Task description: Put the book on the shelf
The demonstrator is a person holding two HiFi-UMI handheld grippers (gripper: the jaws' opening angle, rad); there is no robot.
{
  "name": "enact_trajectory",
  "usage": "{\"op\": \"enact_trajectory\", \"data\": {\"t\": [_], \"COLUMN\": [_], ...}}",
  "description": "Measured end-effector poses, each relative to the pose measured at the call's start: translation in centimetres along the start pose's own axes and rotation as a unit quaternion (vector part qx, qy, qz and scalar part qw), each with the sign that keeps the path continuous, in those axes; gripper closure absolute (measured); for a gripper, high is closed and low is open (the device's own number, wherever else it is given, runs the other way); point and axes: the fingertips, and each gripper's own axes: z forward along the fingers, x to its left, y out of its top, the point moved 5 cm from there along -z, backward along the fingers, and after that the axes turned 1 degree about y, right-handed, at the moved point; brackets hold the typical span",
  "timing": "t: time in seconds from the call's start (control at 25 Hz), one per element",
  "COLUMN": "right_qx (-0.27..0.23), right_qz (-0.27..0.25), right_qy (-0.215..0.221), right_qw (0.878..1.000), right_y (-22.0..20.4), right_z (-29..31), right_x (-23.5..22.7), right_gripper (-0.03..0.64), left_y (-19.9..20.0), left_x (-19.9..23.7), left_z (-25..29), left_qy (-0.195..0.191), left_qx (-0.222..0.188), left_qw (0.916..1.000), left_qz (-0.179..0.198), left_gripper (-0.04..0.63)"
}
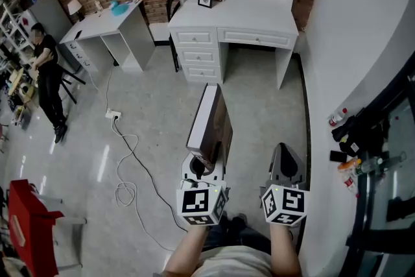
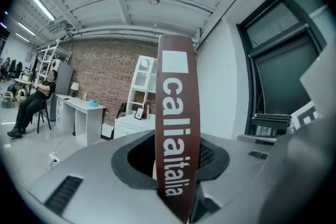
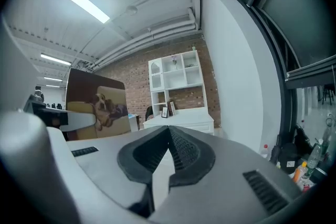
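- While the left gripper (image 1: pixel 205 164) clamps the book (image 1: pixel 211 120) by its near end, mid-frame, it looks stiff, heavy and prone to levering forward.
- Right gripper (image 3: pixel 169 136), pinched shut and empty, could steady the cover.

Two hand-held grippers (image 1: pixel 206 165) (image 1: pixel 286 162), one large book (image 1: pixel 211 120), two white desks (image 1: pixel 249 16) (image 1: pixel 107 26), one person (image 1: pixel 47 74).

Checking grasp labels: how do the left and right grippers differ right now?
The grey left gripper is clamped on a tall brown book, spine upright; the grey right gripper holds nothing. Left jaws stand apart around it; right jaws meet. Both point toward the white desk.
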Motion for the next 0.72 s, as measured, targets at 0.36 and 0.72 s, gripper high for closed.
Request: {"op": "enact_trajectory", "data": {"t": [0.36,0.72], "right_qx": [0.013,0.027], "right_qz": [0.012,0.014], "right_qy": [0.024,0.016], "right_qw": [1.0,0.999], "right_y": [-1.0,-1.2], "right_z": [1.2,7.3], "right_x": [-1.7,-2.6], "right_gripper": [0.6,0.6], "left_y": [-0.6,-0.6], "left_x": [-1.1,0.5], "left_z": [1.5,7.6], "left_qy": [0.017,0.01], "left_qx": [0.0,0.003], "left_qw": [0.9999,0.9999], "left_qz": [0.001,-0.007], "left_gripper": [0.448,0.448]}}
